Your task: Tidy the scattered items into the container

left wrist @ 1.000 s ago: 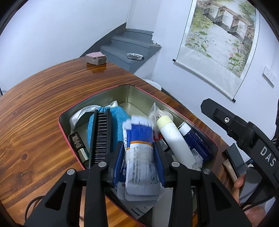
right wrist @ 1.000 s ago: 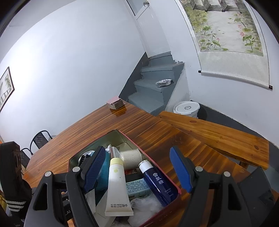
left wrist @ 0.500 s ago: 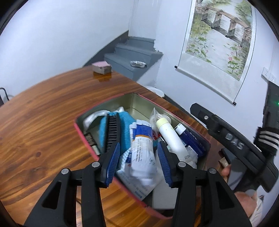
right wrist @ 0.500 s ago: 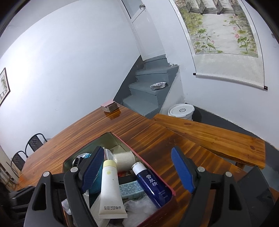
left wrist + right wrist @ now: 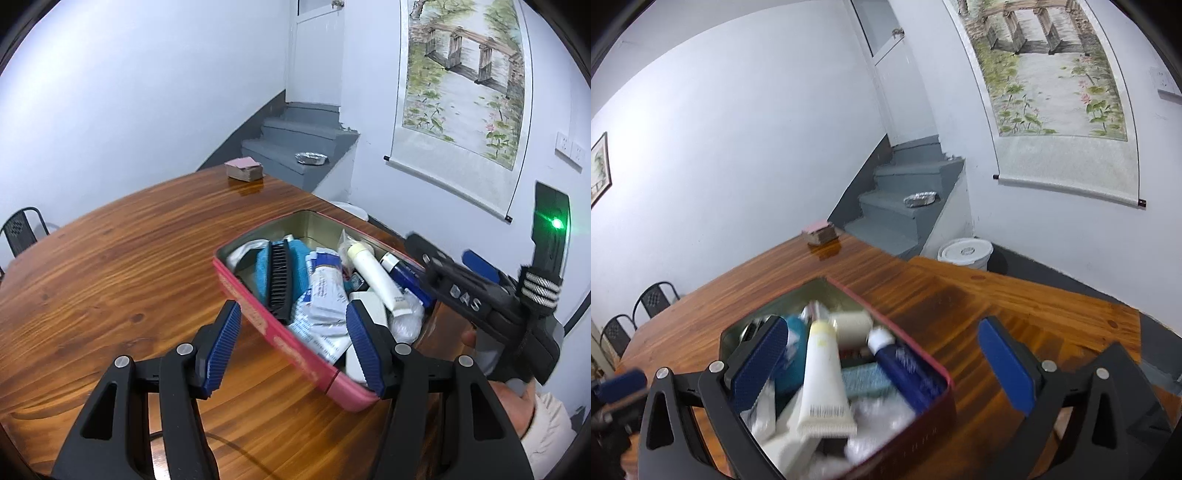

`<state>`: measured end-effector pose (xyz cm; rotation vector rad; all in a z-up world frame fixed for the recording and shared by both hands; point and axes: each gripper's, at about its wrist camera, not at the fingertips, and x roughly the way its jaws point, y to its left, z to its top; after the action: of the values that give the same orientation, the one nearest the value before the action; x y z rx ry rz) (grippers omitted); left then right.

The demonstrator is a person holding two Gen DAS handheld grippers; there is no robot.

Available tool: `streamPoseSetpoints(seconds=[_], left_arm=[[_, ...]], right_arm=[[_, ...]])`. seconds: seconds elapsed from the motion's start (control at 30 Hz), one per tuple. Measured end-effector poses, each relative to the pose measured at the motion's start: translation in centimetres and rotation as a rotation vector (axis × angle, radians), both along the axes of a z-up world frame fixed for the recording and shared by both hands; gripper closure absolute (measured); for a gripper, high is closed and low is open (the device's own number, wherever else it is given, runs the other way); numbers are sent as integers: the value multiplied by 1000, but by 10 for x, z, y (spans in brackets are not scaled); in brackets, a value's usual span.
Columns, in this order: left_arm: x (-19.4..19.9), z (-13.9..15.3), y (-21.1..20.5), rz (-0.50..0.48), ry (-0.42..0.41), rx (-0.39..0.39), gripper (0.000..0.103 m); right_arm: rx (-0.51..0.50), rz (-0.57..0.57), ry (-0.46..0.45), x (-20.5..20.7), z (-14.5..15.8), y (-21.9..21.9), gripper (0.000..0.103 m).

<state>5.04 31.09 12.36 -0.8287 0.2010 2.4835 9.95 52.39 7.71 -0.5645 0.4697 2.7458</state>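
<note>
Centre-right of the left wrist frame: red tin (image 5: 280, 343) on wooden surface (image 5: 110, 280), items inside; left gripper (image 5: 295, 347) jaws just opened, apart, empty; right gripper (image 5: 886, 365) jaws just widened, straddling tin corner, holding nothing

- wooden table (image 5: 110, 266), small pink-topped block (image 5: 243, 169) at far edge
- grey stairs (image 5: 908, 199), foil tray (image 5: 919, 198) on step
- scroll painting (image 5: 461, 77)
- white bucket (image 5: 966, 253)
- black chairs (image 5: 653, 301)
</note>
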Motion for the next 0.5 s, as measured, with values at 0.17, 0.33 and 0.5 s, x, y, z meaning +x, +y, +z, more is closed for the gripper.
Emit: streamPoseSetpoints(seconds=[0.17,0.33,0.5], left_arm=[[11,1,-11,44,42,-20,34],[16,8,-21,55,52,17,25],[24,13,-27,71,66,35,19]], right_arm=[[4,16,14,41,8,-16,0],[144,63,-33,62,10,-44,0],[191,126,-134,69,-5,-61,0]])
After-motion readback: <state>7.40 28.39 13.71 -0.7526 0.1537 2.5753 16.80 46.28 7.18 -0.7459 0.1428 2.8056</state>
